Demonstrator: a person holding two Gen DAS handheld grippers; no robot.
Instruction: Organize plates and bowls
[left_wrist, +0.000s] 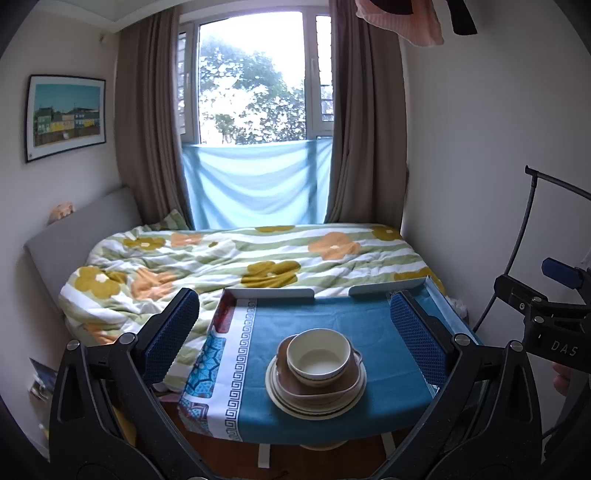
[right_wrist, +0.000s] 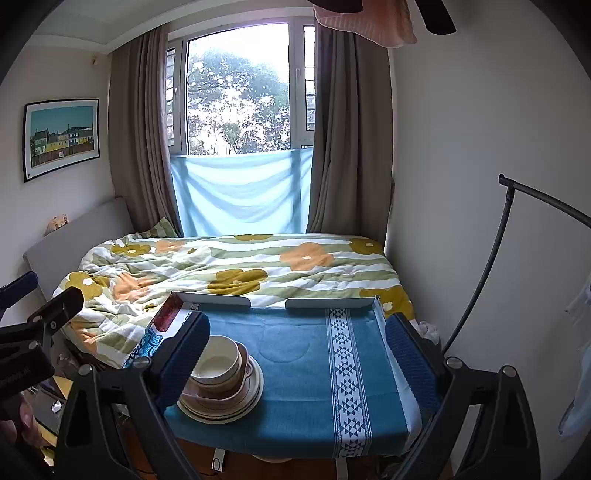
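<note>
A stack of crockery (left_wrist: 316, 376) sits on a small bench (left_wrist: 332, 417) draped in a teal cloth (left_wrist: 325, 317), toward the near edge of the bench and left of its middle as the right wrist camera sees it. Topmost is a round cream bowl (left_wrist: 318, 353) with a glossy glaze and a thin dark band near its foot; it looks empty, its pale bottom bare. It nests in a wider brown dish (left_wrist: 321, 391) with a small lug handle at one side, which rests in turn on cream plates (left_wrist: 291, 404) rimmed with brown lines, the widest at the bottom.

The cloth is a woven fabric: a white strip with a blue key pattern (left_wrist: 242, 365) runs down one side, a white band of dark triangles (right_wrist: 347, 373) down the other. Two grey rails (left_wrist: 269, 293) edge the bench's far side.

The left tool (left_wrist: 295, 336) hangs above the bench with its dimpled blue pads (left_wrist: 168, 339) spread wide apart, the stack framed between them and untouched. The right tool (right_wrist: 299, 362) is likewise spread wide, gripping nothing; its left pad (right_wrist: 183, 363) overlaps the stack in view, though contact cannot be judged.

Behind the bench lies a bed under a rumpled quilt (right_wrist: 236, 266) of green stripes and orange and mustard flowers. Brown curtains (right_wrist: 136, 140) flank a window (right_wrist: 236, 96), its lower part covered by a pale blue sheet (right_wrist: 240, 195). A framed picture (right_wrist: 61, 138) hangs on the left wall.
</note>
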